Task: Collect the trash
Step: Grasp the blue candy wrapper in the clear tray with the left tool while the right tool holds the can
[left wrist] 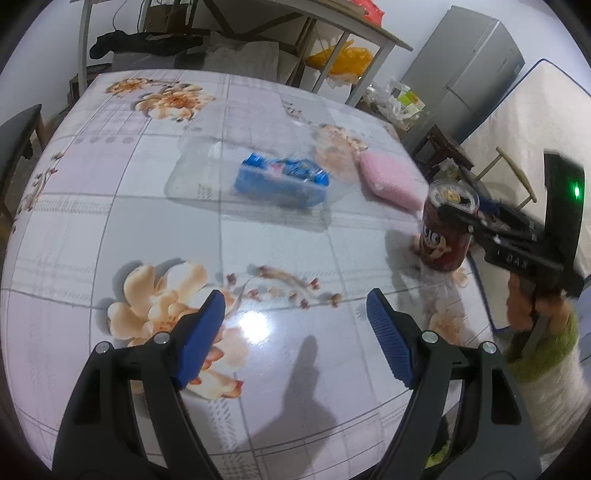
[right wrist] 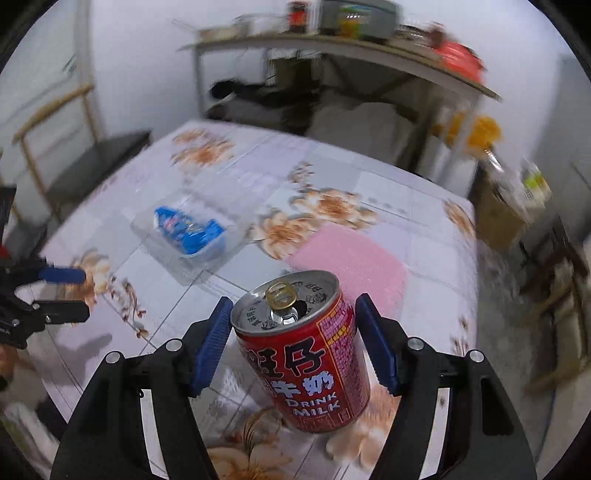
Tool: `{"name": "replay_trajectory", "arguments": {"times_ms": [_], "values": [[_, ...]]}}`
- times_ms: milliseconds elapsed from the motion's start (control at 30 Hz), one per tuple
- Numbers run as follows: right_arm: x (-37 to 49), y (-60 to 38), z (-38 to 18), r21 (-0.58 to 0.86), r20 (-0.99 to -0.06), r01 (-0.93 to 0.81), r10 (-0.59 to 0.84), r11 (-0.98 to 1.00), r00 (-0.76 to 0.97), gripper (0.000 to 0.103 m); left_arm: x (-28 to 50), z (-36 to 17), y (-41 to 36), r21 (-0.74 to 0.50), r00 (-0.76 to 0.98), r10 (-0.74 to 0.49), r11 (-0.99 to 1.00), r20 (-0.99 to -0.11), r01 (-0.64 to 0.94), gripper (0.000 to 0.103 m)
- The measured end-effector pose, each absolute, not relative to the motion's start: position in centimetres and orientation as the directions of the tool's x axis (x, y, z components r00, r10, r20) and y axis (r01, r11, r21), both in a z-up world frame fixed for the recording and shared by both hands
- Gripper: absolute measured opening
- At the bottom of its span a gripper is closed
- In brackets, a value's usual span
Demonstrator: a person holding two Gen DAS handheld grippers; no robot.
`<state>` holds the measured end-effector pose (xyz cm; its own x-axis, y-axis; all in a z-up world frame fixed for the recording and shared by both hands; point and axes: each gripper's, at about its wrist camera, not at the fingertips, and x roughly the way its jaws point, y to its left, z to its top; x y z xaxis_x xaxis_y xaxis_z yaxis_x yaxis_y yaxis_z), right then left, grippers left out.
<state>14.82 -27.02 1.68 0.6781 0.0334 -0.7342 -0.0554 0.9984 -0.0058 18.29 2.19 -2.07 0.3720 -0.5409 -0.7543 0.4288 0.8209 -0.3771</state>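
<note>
A red milk-drink can (right wrist: 306,354) with an opened pull tab leans between the blue pads of my right gripper (right wrist: 293,301), which press on both its sides. In the left wrist view the same can (left wrist: 443,236) is at the table's right edge, with the right gripper (left wrist: 465,221) clamped around its top. A clear plastic tray holding a blue wrapper (left wrist: 282,179) (right wrist: 190,232) lies mid-table. My left gripper (left wrist: 295,299) hovers open over the bare flowered tablecloth (left wrist: 110,221), nothing between its fingers; it also shows at the left edge of the right wrist view (right wrist: 62,291).
A pink sponge-like pad (left wrist: 391,181) (right wrist: 351,258) lies beside the tray. A dark chair (left wrist: 18,133) stands at the table's left. A metal-framed shelf table (left wrist: 332,26), a grey fridge (left wrist: 469,70), a wooden stool (left wrist: 443,147) and a white mattress (left wrist: 524,118) stand beyond.
</note>
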Motion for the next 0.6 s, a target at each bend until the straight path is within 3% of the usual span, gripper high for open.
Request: {"name": "replay_trajectory", "arguments": {"times_ms": [233,333,600], "values": [[11.2,-29.9,1.0,0.143,-0.697,0.119,0.014,0.983,0.717,0.066,20.0,2.4,1.1,-0.376,0.452,-0.599,0.786,-0.661,0.491,0.075],[10.2,-30.6,0.3,0.156,-0.707,0.165,-0.006,0.974,0.707,0.064,21.6,3.6,0.0,-0.346,0.457,-0.593,0.784,-0.663,0.515,0.075],[9.2,-32.1,-0.3,0.214,-0.705,0.199,0.011,0.956,0.709,0.064,29.1,0.8,-5.6,-0.177,0.323,-0.439,0.78,-0.839,0.6,0.075]]}}
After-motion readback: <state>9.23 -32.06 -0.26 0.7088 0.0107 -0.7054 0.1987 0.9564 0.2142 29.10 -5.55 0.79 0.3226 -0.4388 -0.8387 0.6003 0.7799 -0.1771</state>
